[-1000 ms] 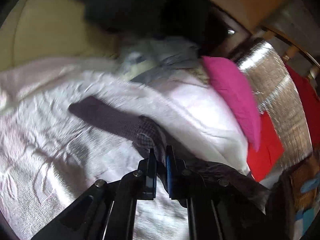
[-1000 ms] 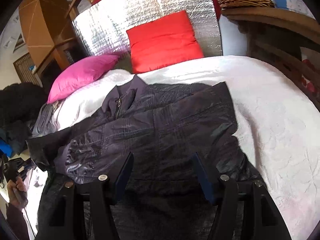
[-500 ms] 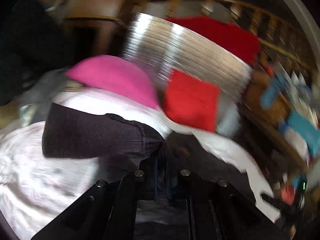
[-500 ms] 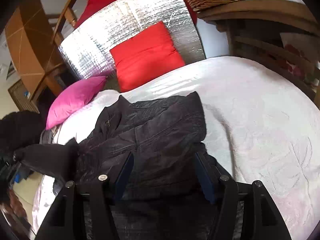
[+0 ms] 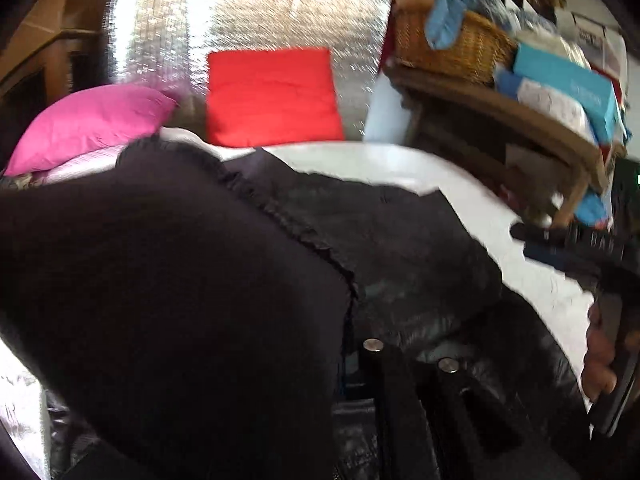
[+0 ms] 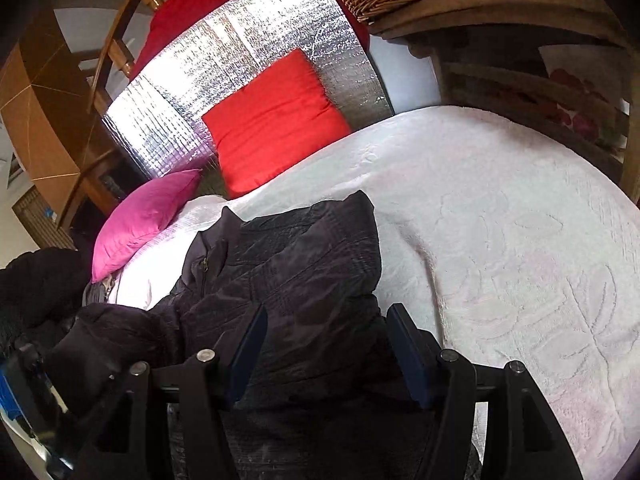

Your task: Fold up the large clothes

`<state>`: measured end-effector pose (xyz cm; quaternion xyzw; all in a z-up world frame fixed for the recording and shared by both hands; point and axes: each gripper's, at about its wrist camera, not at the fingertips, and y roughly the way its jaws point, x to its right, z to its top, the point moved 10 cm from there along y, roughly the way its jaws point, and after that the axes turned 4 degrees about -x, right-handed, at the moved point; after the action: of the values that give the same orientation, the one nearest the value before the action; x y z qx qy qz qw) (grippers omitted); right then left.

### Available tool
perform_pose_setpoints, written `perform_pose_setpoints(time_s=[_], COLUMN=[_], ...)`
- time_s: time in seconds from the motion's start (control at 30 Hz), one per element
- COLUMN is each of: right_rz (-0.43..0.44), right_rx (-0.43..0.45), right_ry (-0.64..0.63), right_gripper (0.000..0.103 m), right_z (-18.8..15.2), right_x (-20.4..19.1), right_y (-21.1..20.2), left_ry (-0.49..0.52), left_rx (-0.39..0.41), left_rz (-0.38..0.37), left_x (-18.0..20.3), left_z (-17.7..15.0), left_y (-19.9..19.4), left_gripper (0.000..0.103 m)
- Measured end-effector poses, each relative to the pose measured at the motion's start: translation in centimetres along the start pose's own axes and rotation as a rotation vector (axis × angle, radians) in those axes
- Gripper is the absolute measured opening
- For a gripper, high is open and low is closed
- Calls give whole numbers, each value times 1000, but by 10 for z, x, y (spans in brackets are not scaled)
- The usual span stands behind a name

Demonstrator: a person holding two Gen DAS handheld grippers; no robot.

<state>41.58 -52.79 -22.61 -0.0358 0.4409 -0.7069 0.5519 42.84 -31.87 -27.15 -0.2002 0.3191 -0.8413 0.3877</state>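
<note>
A dark quilted jacket point(image 6: 300, 280) lies on the white bedspread point(image 6: 500, 220), collar towards the cushions. Its knitted sleeve cuff point(image 5: 160, 300) hangs across the left half of the left wrist view and hides one finger. The left gripper point(image 5: 356, 364) has the sleeve in its narrow gap, and its jaws are opening. The sleeve point(image 6: 104, 336) now rests over the jacket's left side. The right gripper point(image 6: 328, 344) stands open above the jacket's lower edge, fingers wide apart and fabric beneath them. That right gripper point(image 5: 560, 248) and the hand point(image 5: 598, 364) holding it show at the right of the left wrist view.
A red cushion point(image 6: 276, 120) and a pink cushion point(image 6: 144, 216) lean on a silver foil panel point(image 6: 224, 68) at the head of the bed. A wooden shelf point(image 6: 500, 12) with a wicker basket point(image 5: 452, 44) and boxes stands on the right. A dark fluffy heap point(image 6: 32, 280) lies left.
The left gripper swung the sleeve from the bare bedspread across onto the jacket, rolling as it went. The jacket's left side now lies folded inward. The right gripper shifted slightly.
</note>
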Motion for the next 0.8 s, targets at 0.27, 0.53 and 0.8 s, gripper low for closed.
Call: perform_pose_setpoints(time_s=[0.27,0.53,0.8], right_rz=[25,115,139], right_rx=[-19,-115,-241], right_ry=[7,-48,-236], right_gripper=[66,67,75], right_z=[-2,-22,-64], right_x=[-2,-31,-79], right_y=[3,18,40], left_ry=[29,-212,-495], left_rx=[70,240,48], left_rz=[-97,-107,159], left_x=[9,-80,-195], left_z=[13,37,-13], left_y=[-49,-112,-78], left_gripper=[72,80,80])
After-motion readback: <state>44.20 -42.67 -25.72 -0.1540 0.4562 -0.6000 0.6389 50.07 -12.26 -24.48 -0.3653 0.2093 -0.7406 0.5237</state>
